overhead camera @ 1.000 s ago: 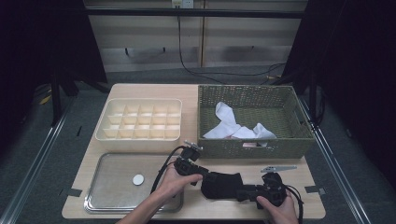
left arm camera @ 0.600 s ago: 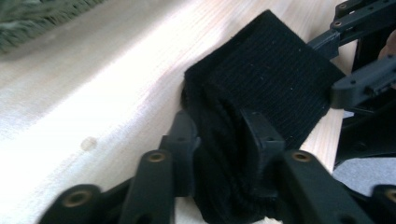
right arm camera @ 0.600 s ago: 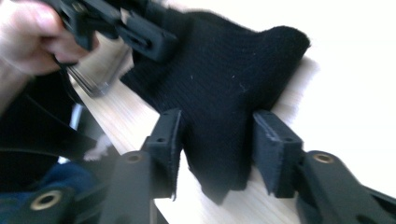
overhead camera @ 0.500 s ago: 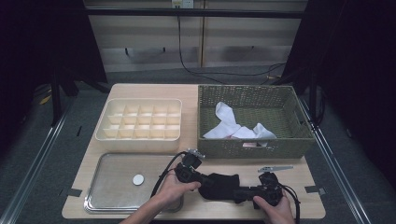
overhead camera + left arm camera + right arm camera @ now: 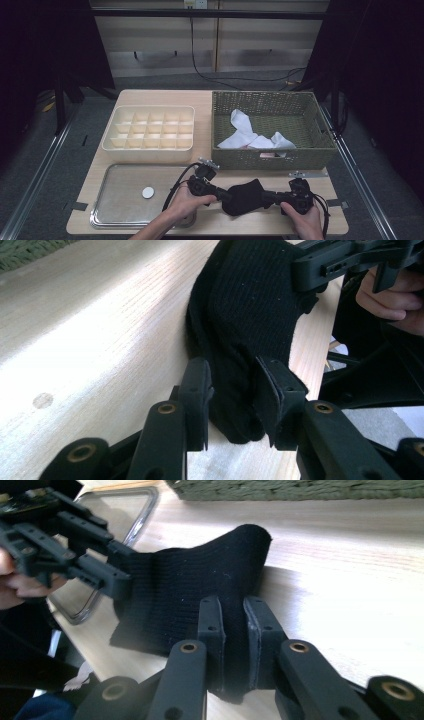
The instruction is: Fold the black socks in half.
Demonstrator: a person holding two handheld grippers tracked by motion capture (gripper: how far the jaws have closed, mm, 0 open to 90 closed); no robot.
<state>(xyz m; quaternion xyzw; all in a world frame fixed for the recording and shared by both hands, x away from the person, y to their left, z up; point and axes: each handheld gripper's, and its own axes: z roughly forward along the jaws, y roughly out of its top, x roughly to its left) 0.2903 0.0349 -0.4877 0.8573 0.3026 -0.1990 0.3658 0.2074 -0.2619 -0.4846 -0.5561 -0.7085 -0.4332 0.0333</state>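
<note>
Both grippers hold the black sock low in the frame. The right gripper has just squeezed one end tight. The left gripper fingers grip the other end

A black knitted sock lies bunched on the pale wooden bench, near its front edge and in front of the woven basket. The fabric is ribbed, soft and crumpled, folded over itself into a rough hump instead of lying flat. One end is pinched tight on the right, the cloth squeezed thin there; the opposite end, on the left, sits between two black fingers, with a rounded fold hanging just above the wood.
</note>
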